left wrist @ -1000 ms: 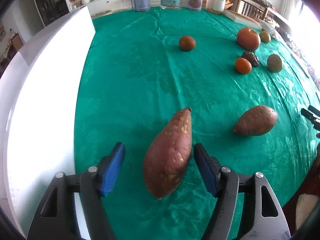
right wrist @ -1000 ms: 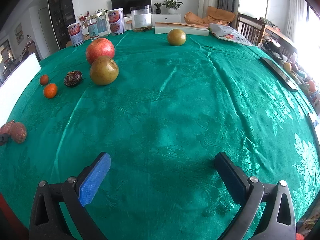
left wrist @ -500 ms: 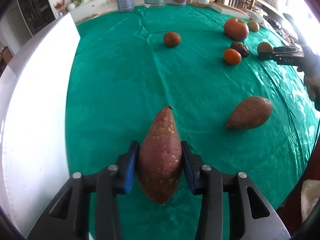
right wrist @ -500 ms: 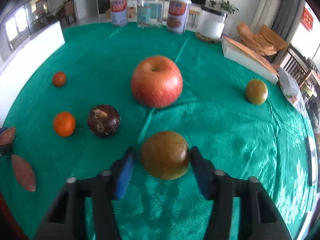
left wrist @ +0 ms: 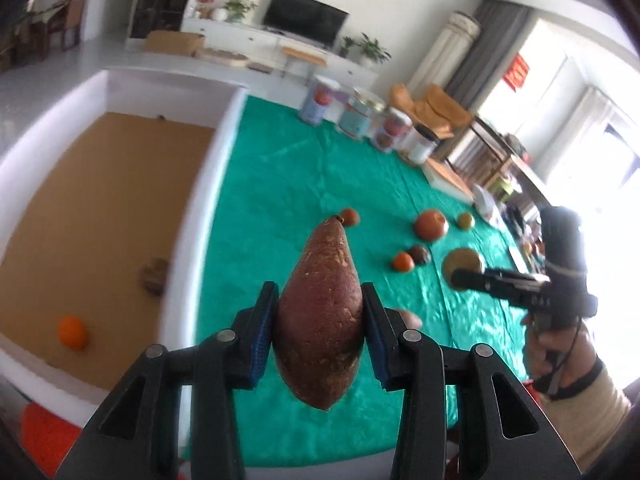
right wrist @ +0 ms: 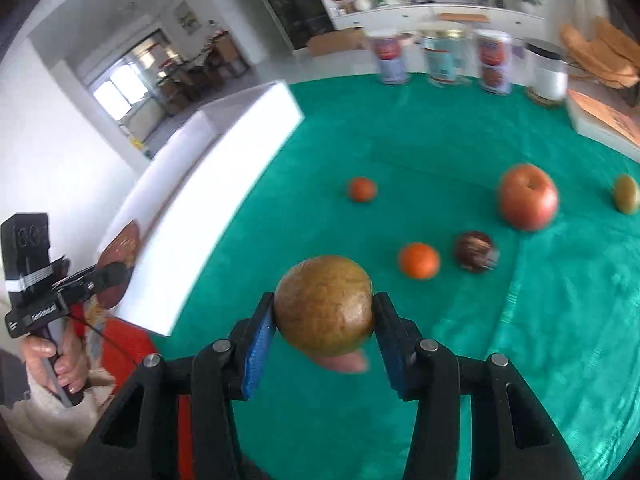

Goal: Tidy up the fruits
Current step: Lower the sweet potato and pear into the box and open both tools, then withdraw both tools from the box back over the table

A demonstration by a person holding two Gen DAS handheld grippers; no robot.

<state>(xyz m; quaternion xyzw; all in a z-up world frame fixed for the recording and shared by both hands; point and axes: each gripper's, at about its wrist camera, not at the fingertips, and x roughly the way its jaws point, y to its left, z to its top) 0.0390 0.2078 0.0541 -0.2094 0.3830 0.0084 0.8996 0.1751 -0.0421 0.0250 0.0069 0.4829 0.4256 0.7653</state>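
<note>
My left gripper point(left wrist: 320, 340) is shut on a long reddish-brown sweet potato point(left wrist: 320, 320), lifted above the green tablecloth point(left wrist: 288, 208) beside a white-walled box point(left wrist: 200, 200). The box has a brown floor and holds an orange point(left wrist: 72, 333) and a brownish fruit point(left wrist: 154, 276). My right gripper point(right wrist: 325, 340) is shut on a brownish-green round fruit point(right wrist: 325, 304), held above the cloth. It also shows in the left wrist view point(left wrist: 462, 266). On the cloth lie a red apple point(right wrist: 527, 196), an orange point(right wrist: 419, 261), a dark round fruit point(right wrist: 476, 251), a small orange fruit point(right wrist: 362, 189) and a green fruit point(right wrist: 626, 194).
Cans and jars point(right wrist: 442, 58) stand along the table's far edge, with a flat white box point(right wrist: 604, 128) at the far right. A second sweet potato peeks out behind the held fruit point(right wrist: 344, 362). The white box wall point(right wrist: 208, 184) runs along the cloth's left side.
Both grippers have lifted their loads off the cloth. The left gripper rose with the sweet potato toward the box; the right gripper rose with the brownish-green fruit and swung left.
</note>
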